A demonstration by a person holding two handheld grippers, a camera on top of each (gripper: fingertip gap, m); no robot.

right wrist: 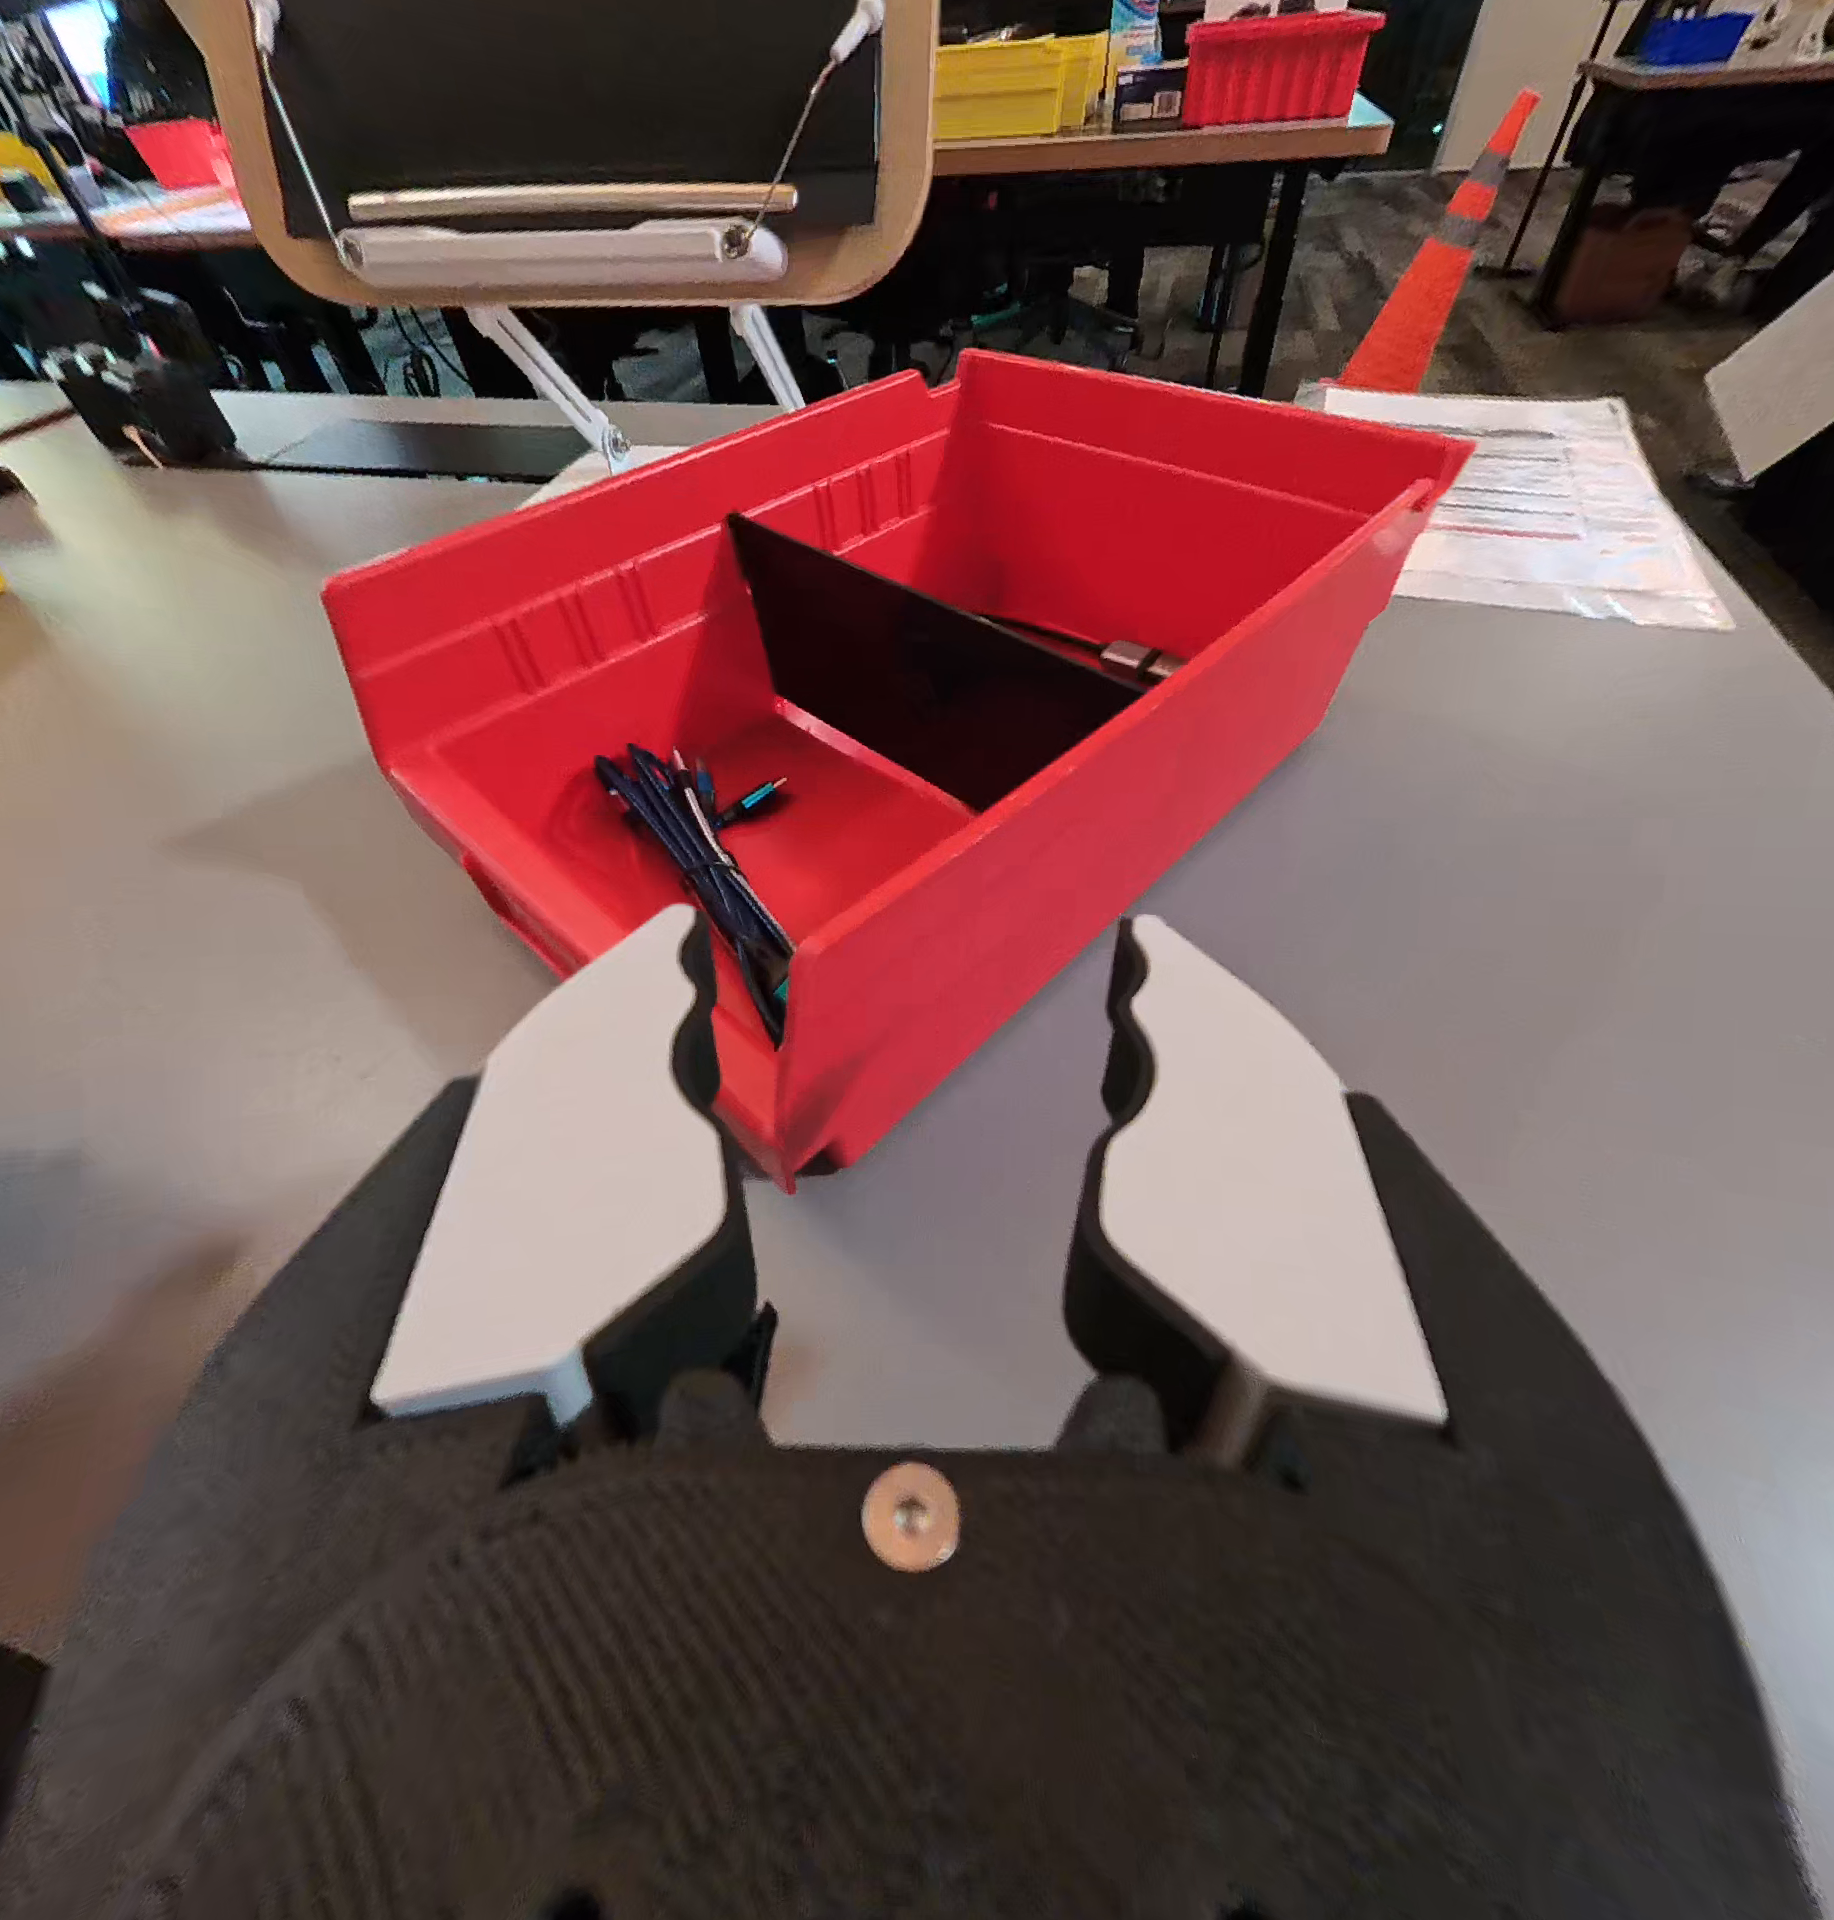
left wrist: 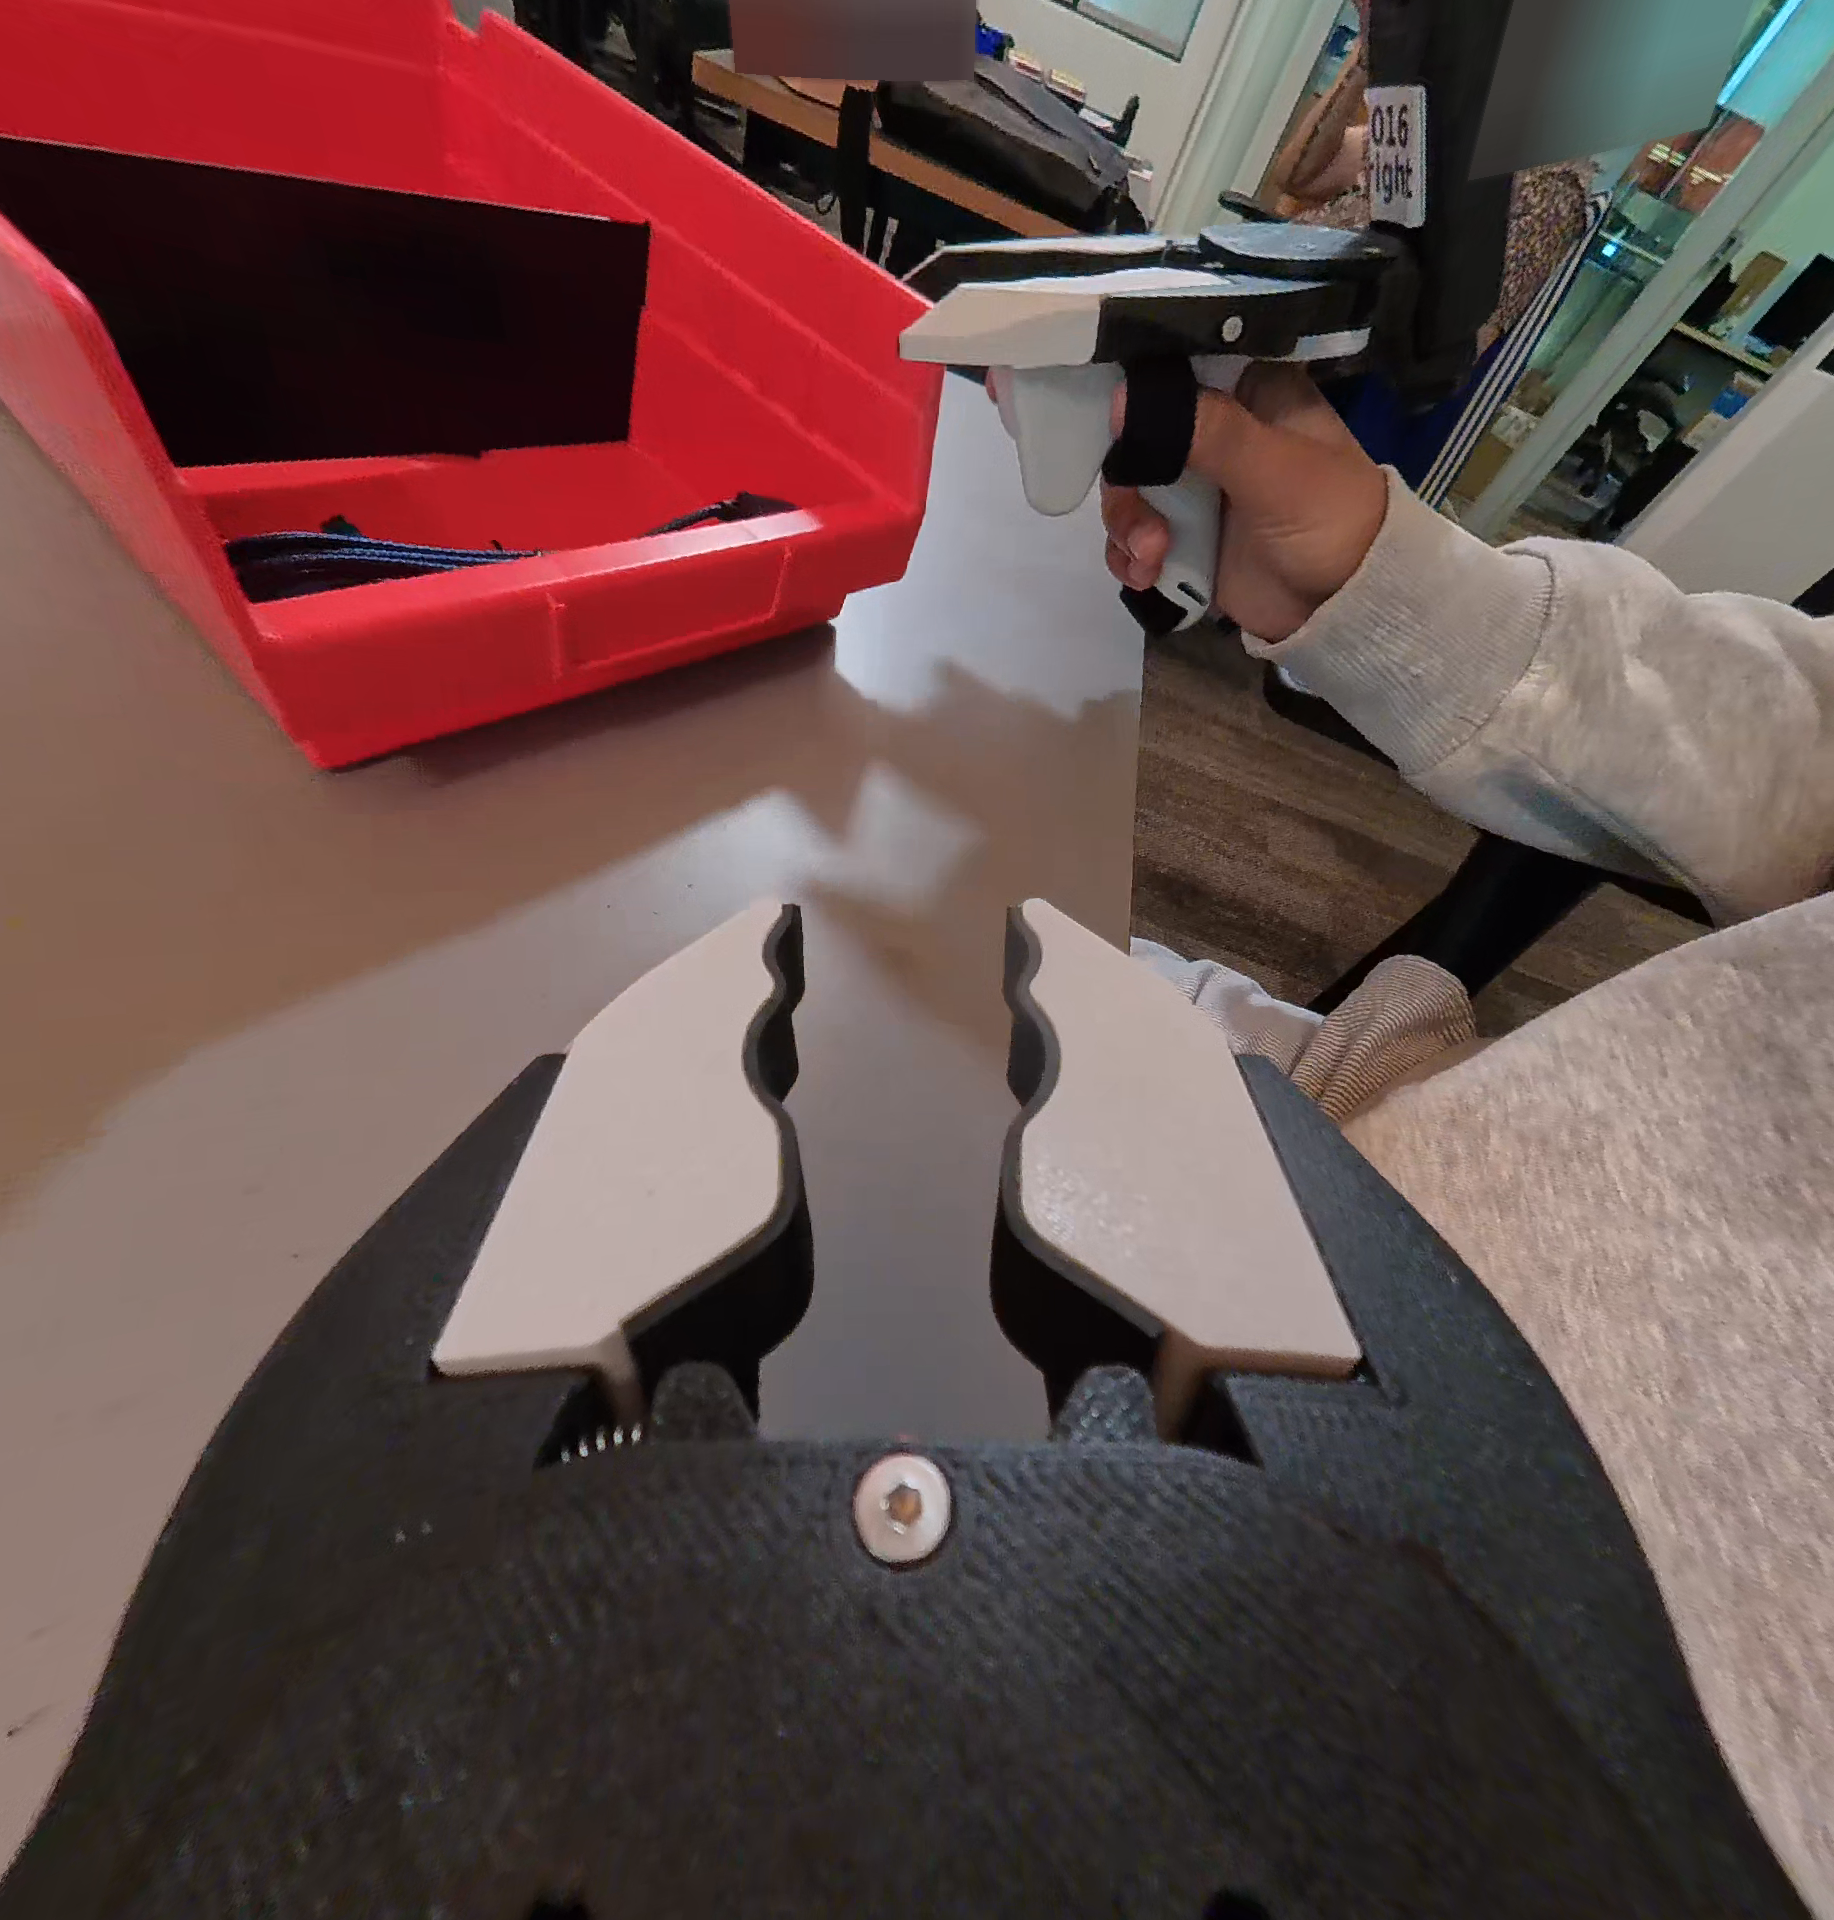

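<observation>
Your left gripper (left wrist: 900, 914): jaws spread, nothing between them, held low over the grey table (left wrist: 373, 987) close to its near edge, with your sleeve just to its right. Your right gripper (right wrist: 908, 925): jaws spread, nothing between them, raised above the table, its tips framing the near corner of the bin (right wrist: 1048, 935) ahead without touching it. In the left wrist view that same gripper (left wrist: 923, 312) shows ahead and to the right, gripped by your hand (left wrist: 1266, 499), pointing toward the bin. Red bin (left wrist: 601, 644): ahead and left of your left gripper, resting on the table, split by a black divider (right wrist: 923, 675) into two compartments. Near compartment: one bundle of dark blue cables (right wrist: 695, 842), lying against the front wall. Far compartment: one dark cable with a metal plug (right wrist: 1131, 657), just behind the divider. Beyond the bin, right of your right gripper: a sheet of paper (right wrist: 1536, 509) on the table and an orange cone (right wrist: 1432, 270) on the floor.
</observation>
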